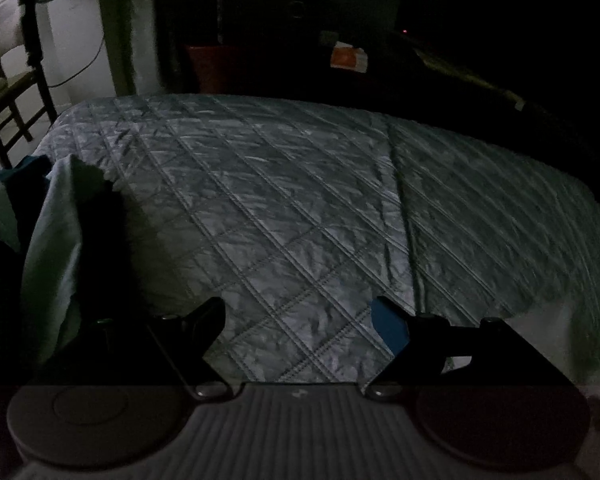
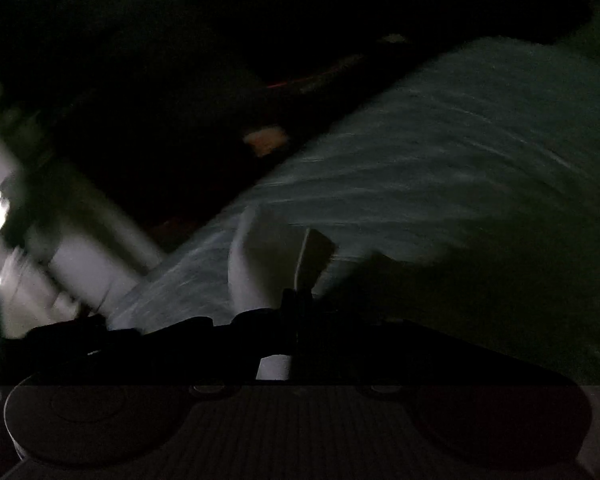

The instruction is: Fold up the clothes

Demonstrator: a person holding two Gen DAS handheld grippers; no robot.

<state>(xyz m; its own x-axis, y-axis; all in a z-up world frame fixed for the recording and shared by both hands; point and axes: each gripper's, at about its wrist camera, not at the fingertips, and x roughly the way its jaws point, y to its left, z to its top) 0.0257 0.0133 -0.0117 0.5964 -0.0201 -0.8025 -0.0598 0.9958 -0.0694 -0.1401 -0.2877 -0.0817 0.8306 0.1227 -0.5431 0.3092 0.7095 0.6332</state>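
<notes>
Hovering spread and empty over the quilted bed [image 1: 284, 200], the left tongs [image 1: 300, 328] hold nothing. The right tongs [image 2: 296, 304] are closed, seemingly pinching a pale cloth [image 2: 260, 264] just above the bed. The clothes pile [image 1: 52, 232] lies at the bed's left edge. In this dim, blurred view, a hasty swing could tug the cloth free.

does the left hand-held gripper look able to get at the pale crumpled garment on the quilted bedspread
Probably yes: the left hand-held gripper stands open and empty, and the pale crumpled garment lies just to its left on the quilted bedspread, nothing between.
</notes>
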